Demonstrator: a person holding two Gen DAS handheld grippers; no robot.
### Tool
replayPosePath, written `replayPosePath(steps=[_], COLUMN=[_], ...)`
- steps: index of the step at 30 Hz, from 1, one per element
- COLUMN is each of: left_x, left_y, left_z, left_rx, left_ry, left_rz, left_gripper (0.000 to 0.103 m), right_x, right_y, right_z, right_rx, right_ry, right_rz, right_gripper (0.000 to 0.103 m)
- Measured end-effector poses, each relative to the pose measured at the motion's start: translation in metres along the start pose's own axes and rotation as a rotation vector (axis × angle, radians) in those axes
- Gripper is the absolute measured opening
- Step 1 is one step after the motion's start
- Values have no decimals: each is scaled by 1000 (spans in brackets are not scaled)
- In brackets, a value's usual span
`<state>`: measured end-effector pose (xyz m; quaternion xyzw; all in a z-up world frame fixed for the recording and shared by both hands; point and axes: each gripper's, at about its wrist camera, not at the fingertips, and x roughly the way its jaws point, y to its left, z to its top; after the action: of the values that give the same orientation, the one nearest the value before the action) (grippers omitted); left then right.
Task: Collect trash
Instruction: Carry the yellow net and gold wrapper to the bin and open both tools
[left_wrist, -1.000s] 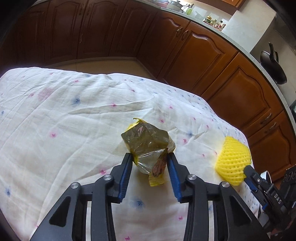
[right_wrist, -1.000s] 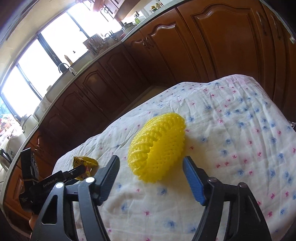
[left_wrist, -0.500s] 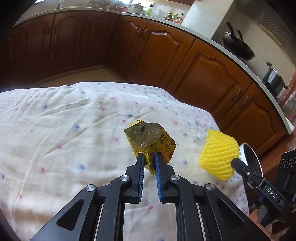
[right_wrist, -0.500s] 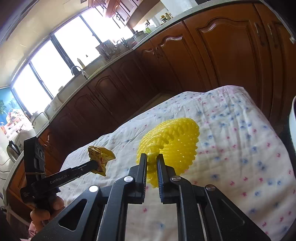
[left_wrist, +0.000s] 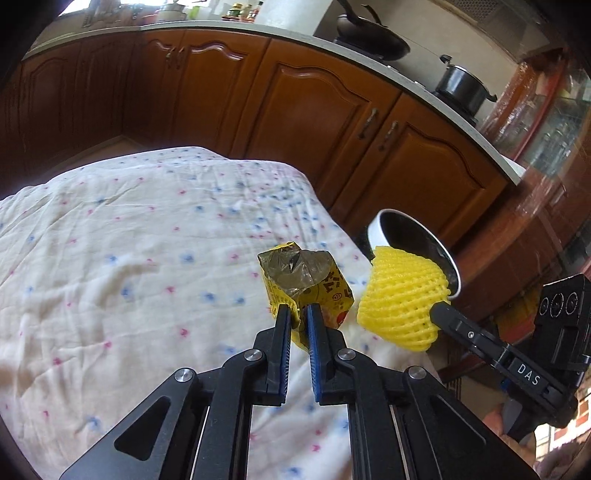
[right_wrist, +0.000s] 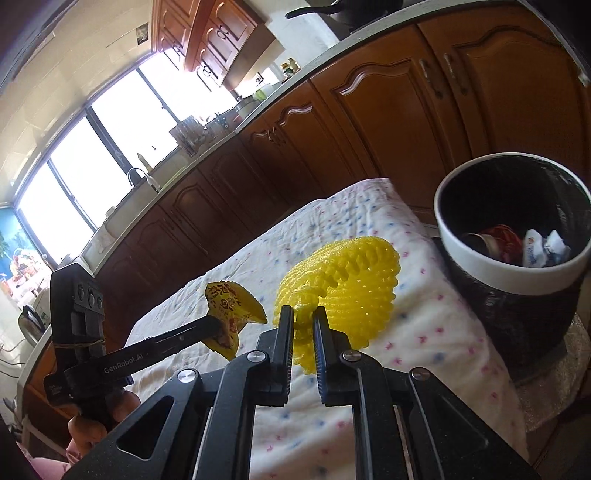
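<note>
Left gripper: jaws closed on a crumpled yellow wrapper, held clear of the cloth-covered table. The wrapper sits centre frame in the left wrist view and lower left in the right wrist view.

Right gripper: jaws pinched on the edge of a yellow foam net, also lifted off the cloth.

Governing relation: the bin, white-rimmed and dark-walled, stands at the right of the right wrist view, just past the table's edge, with trash already inside. It lies right of and beyond both loads. In my judgement the right gripper is the nearer, so the net reaches the opening first. The net's long axis slants up to the right, toward the rim.

Writing: "GenRobot.AI" on the left gripper's finger, "DAS" on the right gripper. The wrapper's print is illegible.
</note>
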<state>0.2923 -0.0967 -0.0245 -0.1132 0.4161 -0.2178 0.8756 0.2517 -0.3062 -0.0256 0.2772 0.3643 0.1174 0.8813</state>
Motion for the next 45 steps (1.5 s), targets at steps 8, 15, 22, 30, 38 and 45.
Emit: replayPosePath(steps=[8,15,22,30,38,45], left_x=[24,36,55,89,141,184], left_y=[-48,-82,-110,-133,-156,-167], left_z=[4,14,27,53,74,79], left_rx=[79,138,187,226,283,295], left_ry=[23,22,29,37,114,159], left_rz=[-48,-86,-104,-120,-68,-59], left_gripper=[7,6,6,5,5,5], right_x=[-54,-81,-95,-101,-89,-76], right_y=[-31,-55,-72,-85,-104,-118], right_z=[0,2,11,35,60,70], right_rx=[40,77,87,73,71,73], right_ry=[-80,-125,-154,-188,-180,-154], right_rz=[-62,-115,-147,-190,-226,-243], right_gripper=[10,10,10,10,10,10])
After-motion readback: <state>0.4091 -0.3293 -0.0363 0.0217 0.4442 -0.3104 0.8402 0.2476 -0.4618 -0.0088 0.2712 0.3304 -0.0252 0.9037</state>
